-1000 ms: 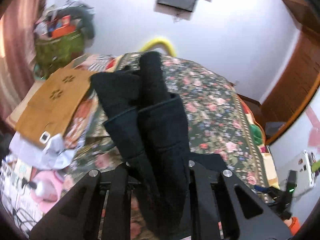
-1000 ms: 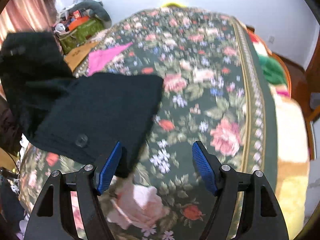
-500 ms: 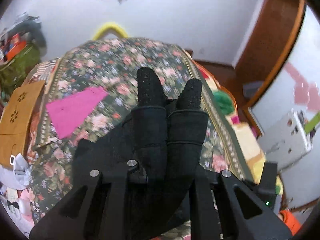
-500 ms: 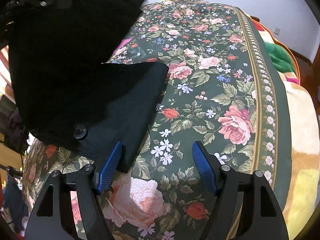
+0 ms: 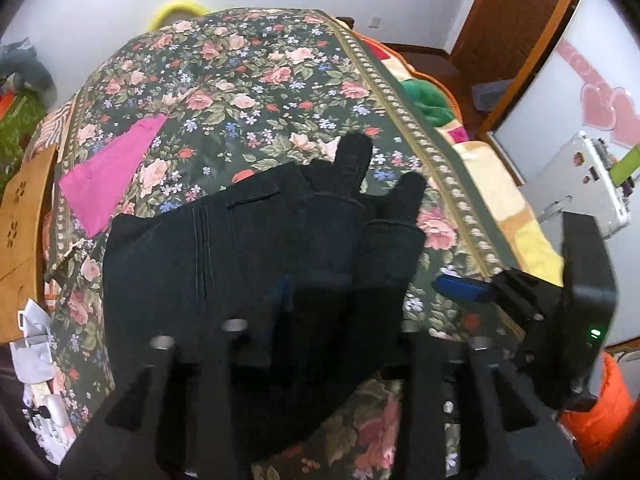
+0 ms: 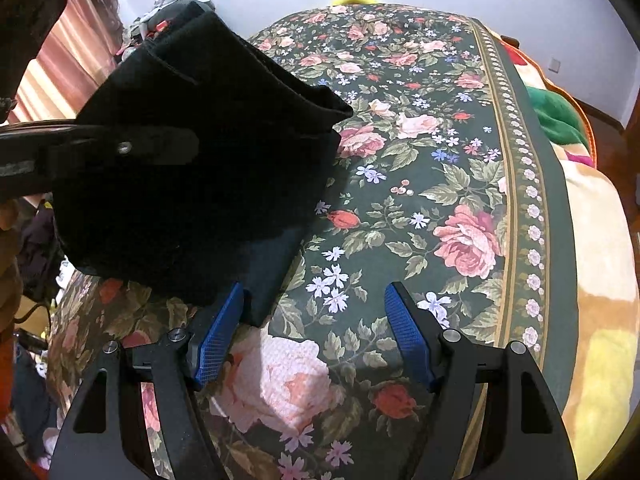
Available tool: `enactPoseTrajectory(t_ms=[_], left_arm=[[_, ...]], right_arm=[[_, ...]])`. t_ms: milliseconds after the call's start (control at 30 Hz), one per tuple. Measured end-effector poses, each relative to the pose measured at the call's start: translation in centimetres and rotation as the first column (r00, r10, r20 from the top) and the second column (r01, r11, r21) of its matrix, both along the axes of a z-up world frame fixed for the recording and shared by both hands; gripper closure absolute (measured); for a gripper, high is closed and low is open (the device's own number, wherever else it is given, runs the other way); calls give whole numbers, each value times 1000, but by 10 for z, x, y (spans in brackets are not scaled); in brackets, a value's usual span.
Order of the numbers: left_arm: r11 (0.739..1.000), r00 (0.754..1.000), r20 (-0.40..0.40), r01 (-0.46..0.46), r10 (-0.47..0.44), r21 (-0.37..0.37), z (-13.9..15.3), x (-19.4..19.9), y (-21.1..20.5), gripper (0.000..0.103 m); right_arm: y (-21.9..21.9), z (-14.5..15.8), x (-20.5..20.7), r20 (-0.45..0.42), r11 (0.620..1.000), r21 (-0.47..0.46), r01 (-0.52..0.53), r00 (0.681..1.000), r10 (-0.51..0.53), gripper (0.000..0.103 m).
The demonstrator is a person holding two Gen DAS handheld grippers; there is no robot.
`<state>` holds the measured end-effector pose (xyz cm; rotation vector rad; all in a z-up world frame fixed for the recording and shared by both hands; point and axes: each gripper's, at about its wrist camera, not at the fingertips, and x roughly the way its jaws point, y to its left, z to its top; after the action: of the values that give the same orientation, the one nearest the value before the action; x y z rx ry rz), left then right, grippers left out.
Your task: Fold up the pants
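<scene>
Black pants [image 5: 192, 256] lie on the floral bedspread [image 5: 256, 92], partly folded over. My left gripper [image 5: 320, 320] is shut on the pants' leg ends, which drape over its jaws and hide the fingertips. In the right wrist view the pants [image 6: 208, 152] hang as a raised fold at the left, held by the left gripper's arm [image 6: 100, 152]. My right gripper [image 6: 316, 340] is open and empty just above the bedspread [image 6: 440, 184], its left pad [image 6: 216, 340] next to the pants' lower edge. The right gripper also shows in the left wrist view [image 5: 464, 286].
A pink cloth [image 5: 108, 176] lies on the bed left of the pants. A wooden board [image 5: 20, 216] and clutter sit off the bed's left edge. A green blanket [image 6: 556, 116] and yellow blanket [image 6: 600, 272] lie along the bed's right side. A door [image 5: 516, 32] stands at the back right.
My left gripper has swung right and down with the pant legs, laying them over the rest of the pants. My right gripper has stayed open in place.
</scene>
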<state>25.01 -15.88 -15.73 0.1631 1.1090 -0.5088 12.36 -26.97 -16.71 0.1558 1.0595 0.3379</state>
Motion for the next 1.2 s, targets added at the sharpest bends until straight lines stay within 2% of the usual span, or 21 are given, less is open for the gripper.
enactPoseTrajectory(t_ms=[67, 133, 300, 433, 500, 667, 800, 900, 1000, 1067, 1200], left_arm=[[999, 1000, 16, 8, -7, -46, 9, -5, 6, 33], [998, 999, 42, 16, -13, -61, 18, -8, 9, 28], [998, 989, 137, -53, 55, -19, 36, 4, 32, 21], [989, 968, 214, -143, 134, 26, 42, 33, 64, 14], [983, 963, 223, -172, 153, 66, 36, 54, 79, 9], [961, 963, 167, -238, 213, 141, 6, 107, 115, 9], [932, 950, 91, -310, 297, 191, -36, 148, 142, 9], [919, 946, 31, -322, 323, 226, -68, 164, 151, 9], [917, 953, -34, -281, 302, 285, -106, 167, 154, 5], [921, 951, -21, -293, 308, 258, -112, 162, 160, 1], [926, 942, -48, -317, 333, 205, -113, 143, 174, 1]], right_arm=[[0, 0, 0, -2, 1000, 1, -2, 1000, 2, 34], [1, 0, -1, -2, 1000, -1, -2, 1000, 2, 34], [0, 1, -3, -2, 1000, -11, -6, 1000, 6, 33], [-2, 2, -4, -3, 1000, -3, 6, 1000, -6, 33], [-2, 2, -5, -6, 1000, 0, 12, 1000, -12, 33], [-4, 4, -6, -7, 1000, 2, 26, 1000, -26, 33], [-12, 3, -13, -24, 997, 45, 67, 998, -66, 33], [-20, 2, -18, -35, 991, 69, 114, 993, -112, 33], [-27, 5, -22, -33, 986, 76, 146, 989, -144, 33], [-32, 8, -24, -29, 985, 71, 157, 987, -155, 33], [-40, 12, -24, -19, 980, 65, 189, 982, -188, 33]])
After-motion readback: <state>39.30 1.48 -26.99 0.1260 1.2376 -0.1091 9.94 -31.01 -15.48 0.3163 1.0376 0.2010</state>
